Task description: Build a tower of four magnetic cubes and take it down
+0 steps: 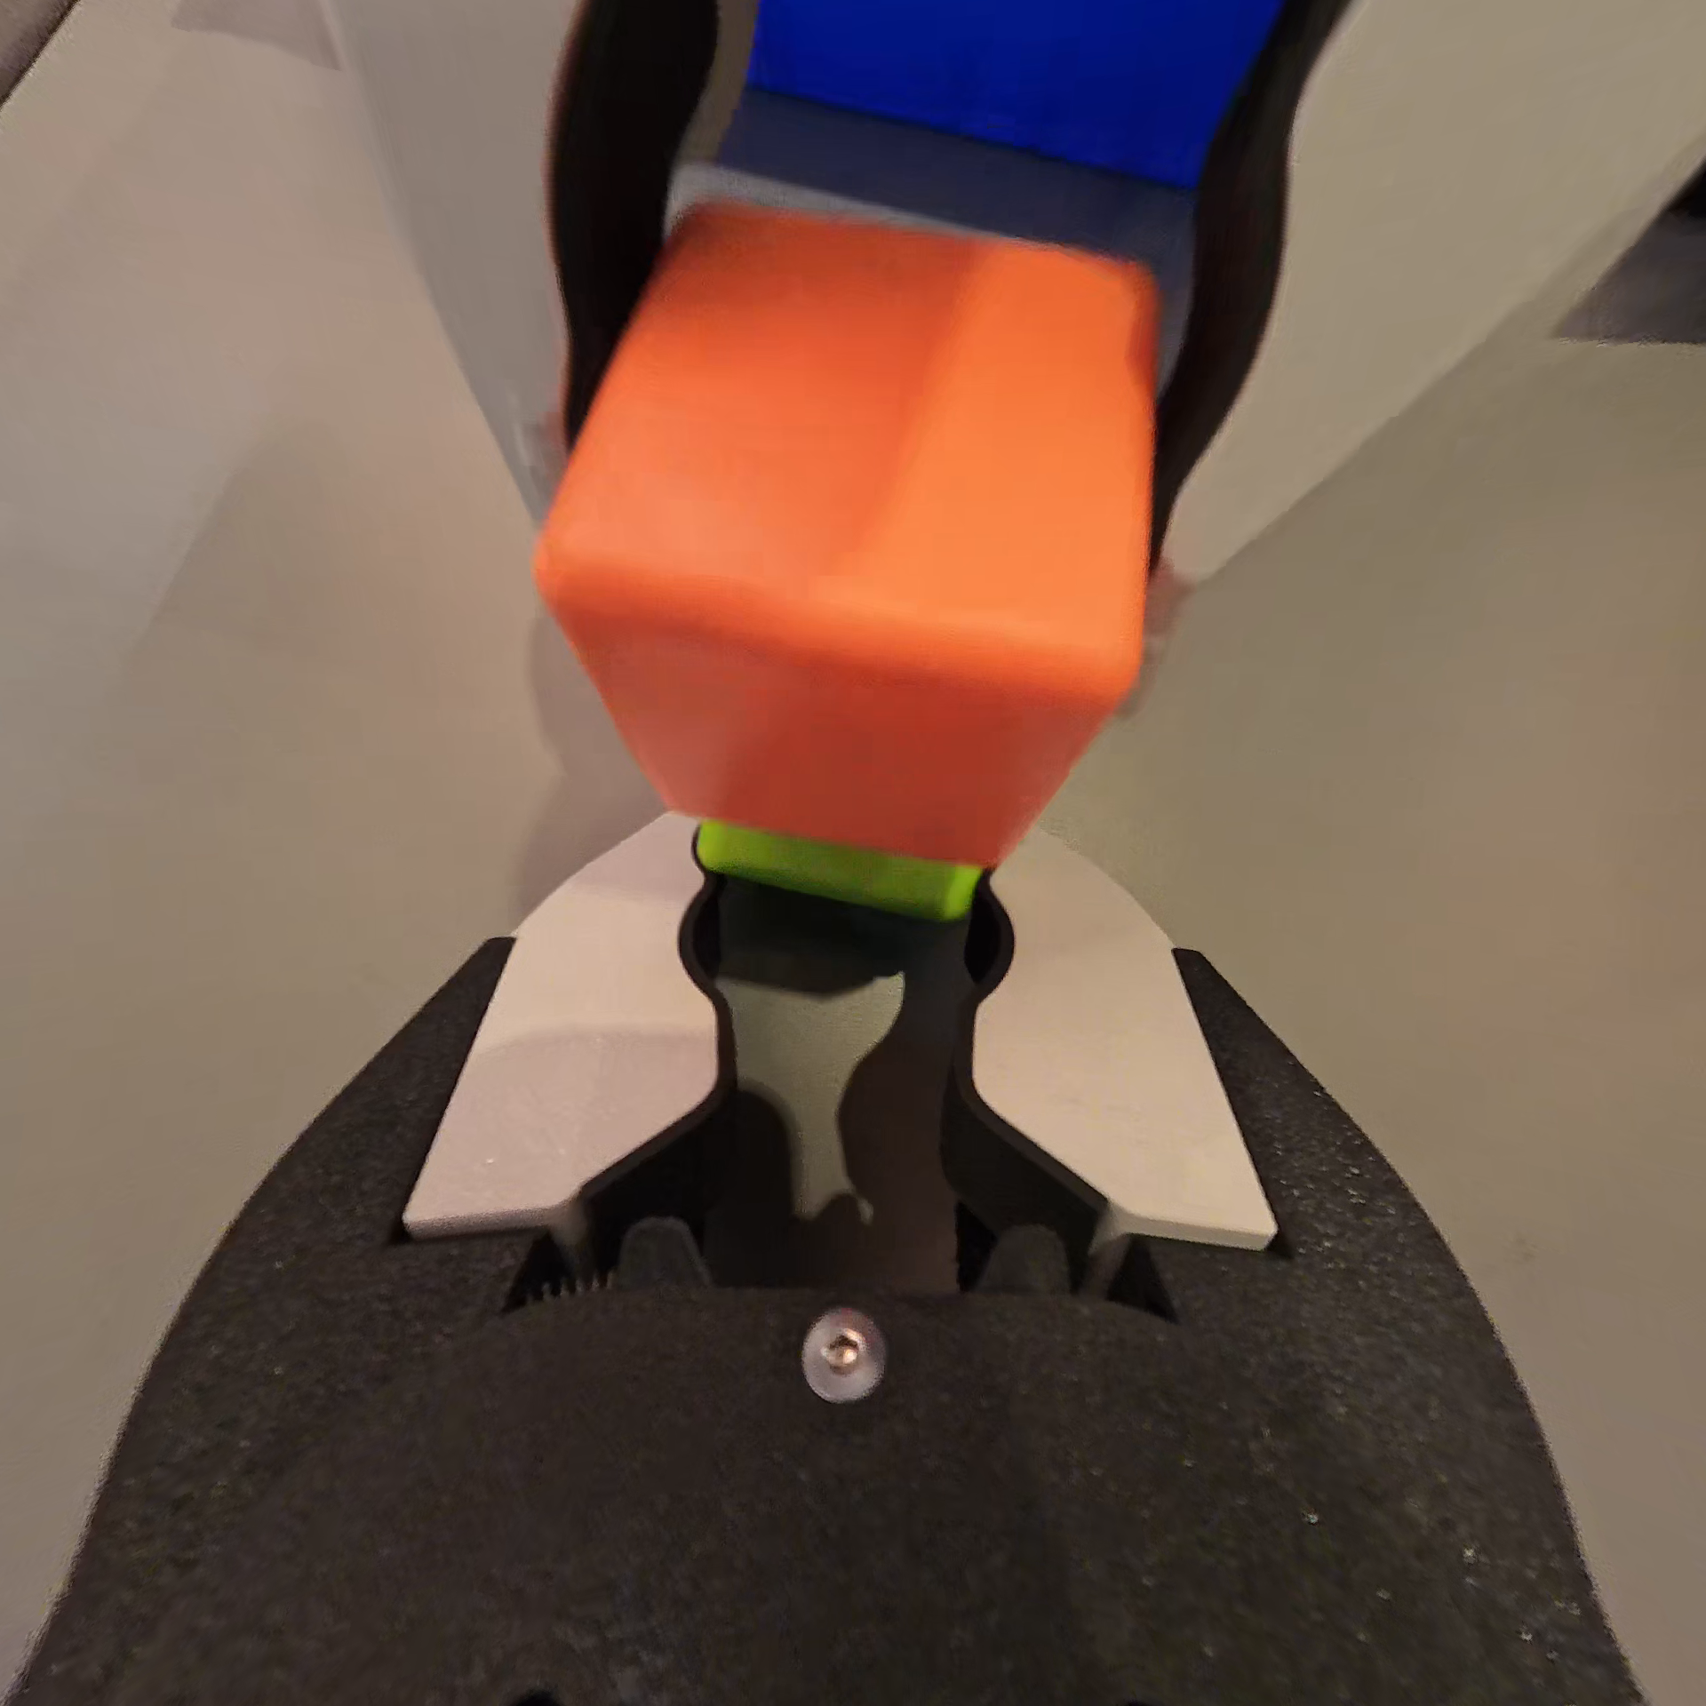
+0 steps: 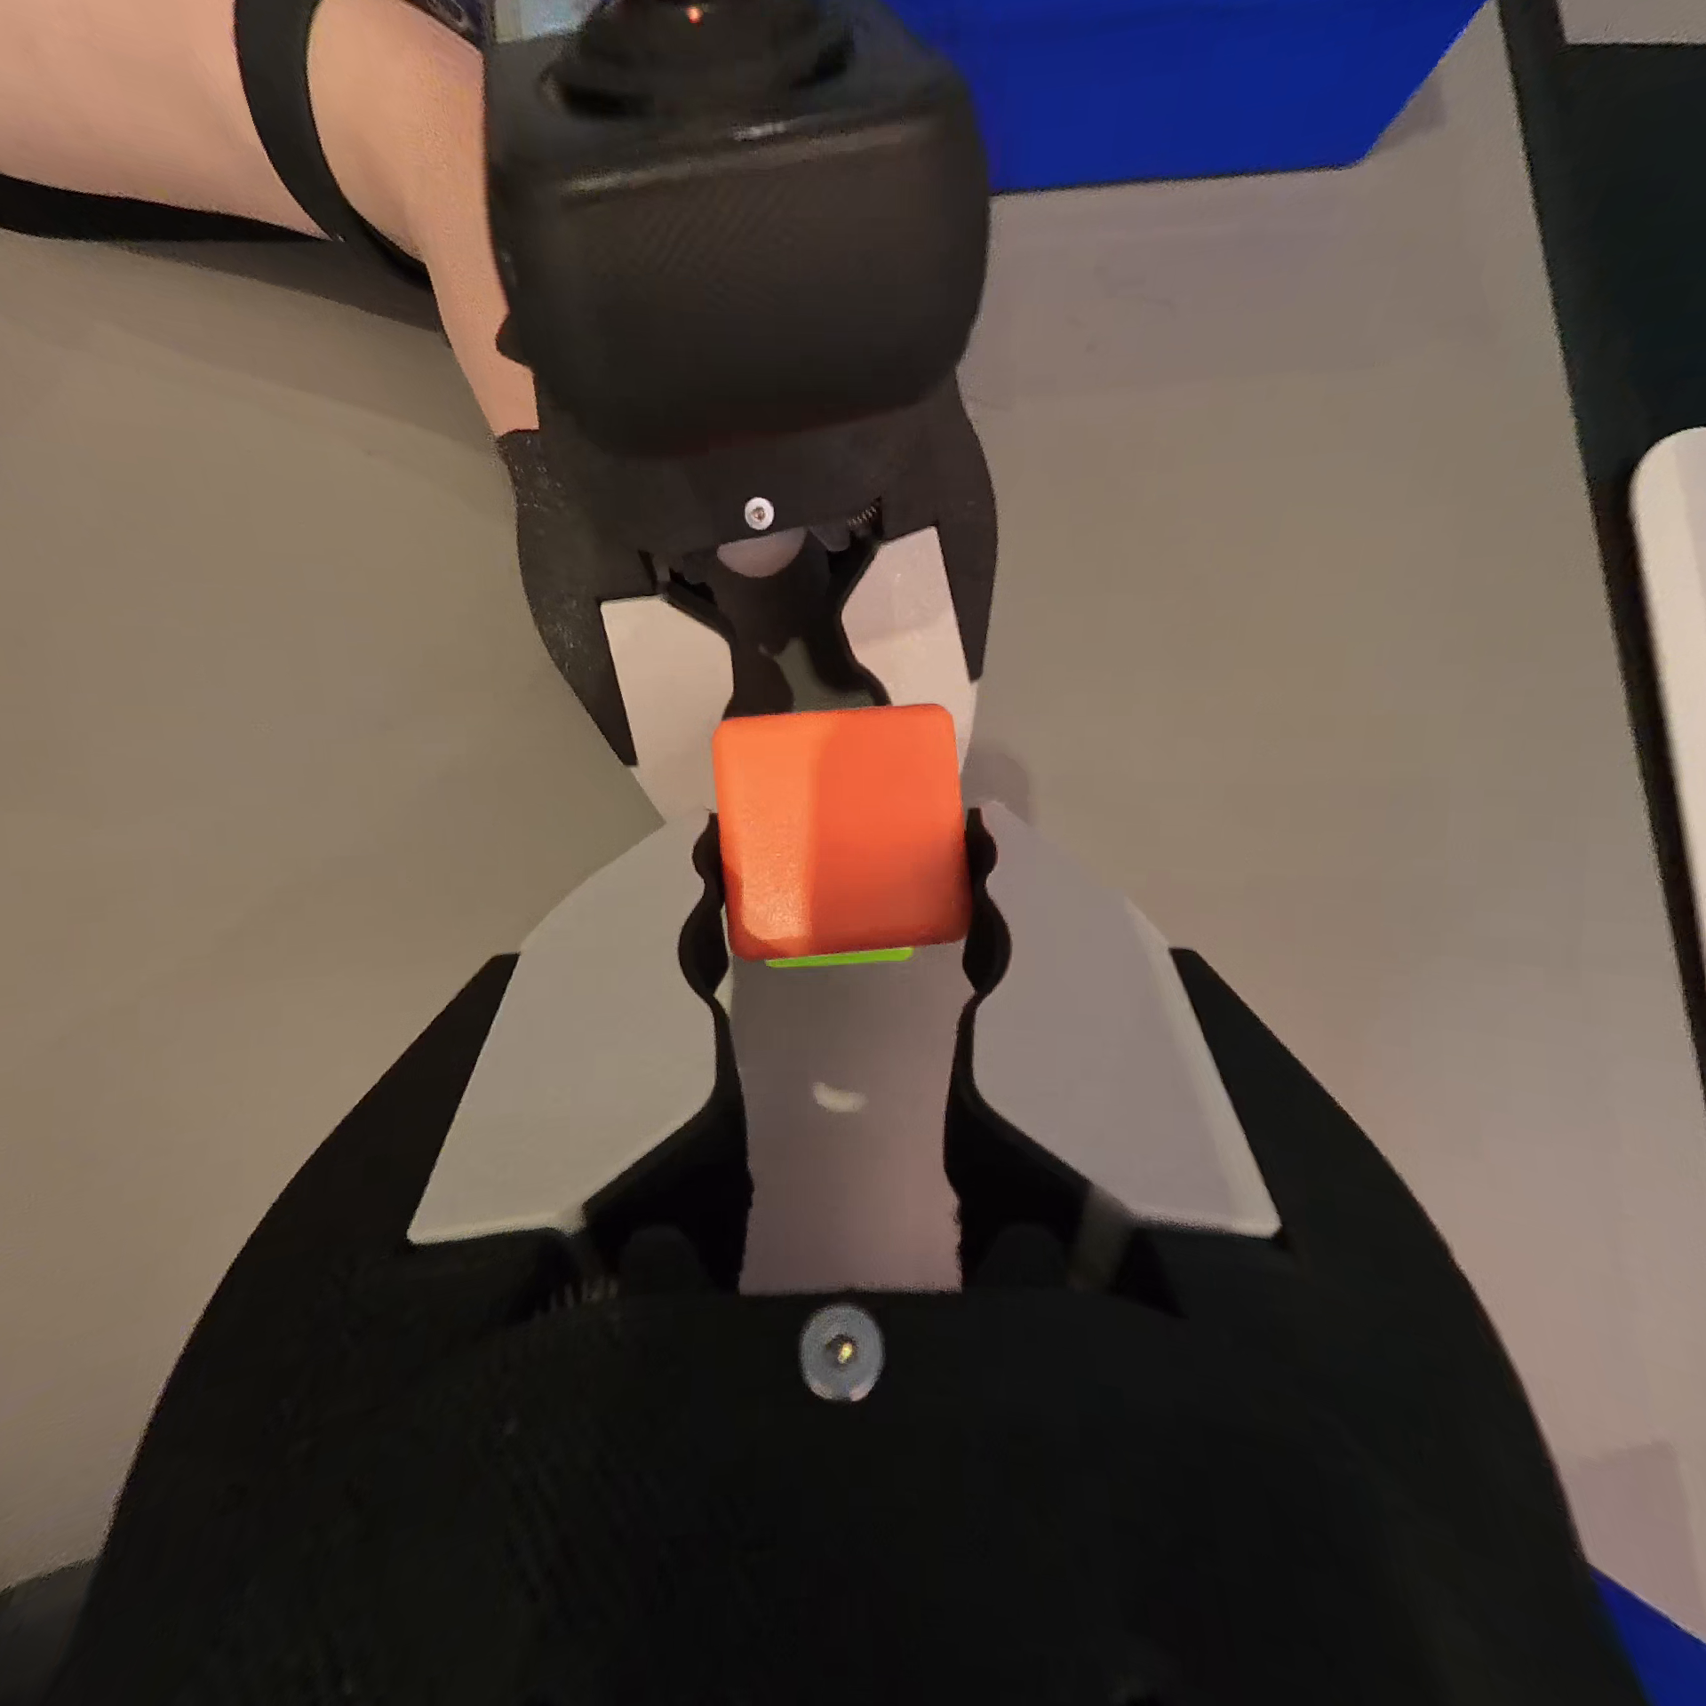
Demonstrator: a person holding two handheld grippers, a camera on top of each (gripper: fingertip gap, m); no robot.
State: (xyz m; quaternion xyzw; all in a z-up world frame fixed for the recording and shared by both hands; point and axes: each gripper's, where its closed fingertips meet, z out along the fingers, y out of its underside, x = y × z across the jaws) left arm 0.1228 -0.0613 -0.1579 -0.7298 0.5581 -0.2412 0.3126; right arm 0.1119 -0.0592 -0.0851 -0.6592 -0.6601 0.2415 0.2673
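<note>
An orange cube [image 1: 849,517] sits on top of a green cube [image 1: 831,872]. In the left wrist view my left gripper [image 1: 835,891] is shut on the green cube, most of which the orange cube hides. In the right wrist view my right gripper [image 2: 842,877] is shut on the orange cube [image 2: 840,831], with one finger on each side. Only a sliver of the green cube [image 2: 840,958] shows under it. The left gripper's body [image 2: 738,323] faces mine from the far side. The right gripper's dark fingers [image 1: 1232,277] flank the orange cube in the left wrist view. No other cubes are visible.
The grey table [image 2: 277,646] lies under both grippers. A blue box [image 2: 1200,83] stands at the far edge and also shows in the left wrist view [image 1: 997,74]. A white object [image 2: 1671,646] and a dark strip [image 2: 1588,277] lie at the right. A person's hand [image 2: 185,120] holds the left gripper.
</note>
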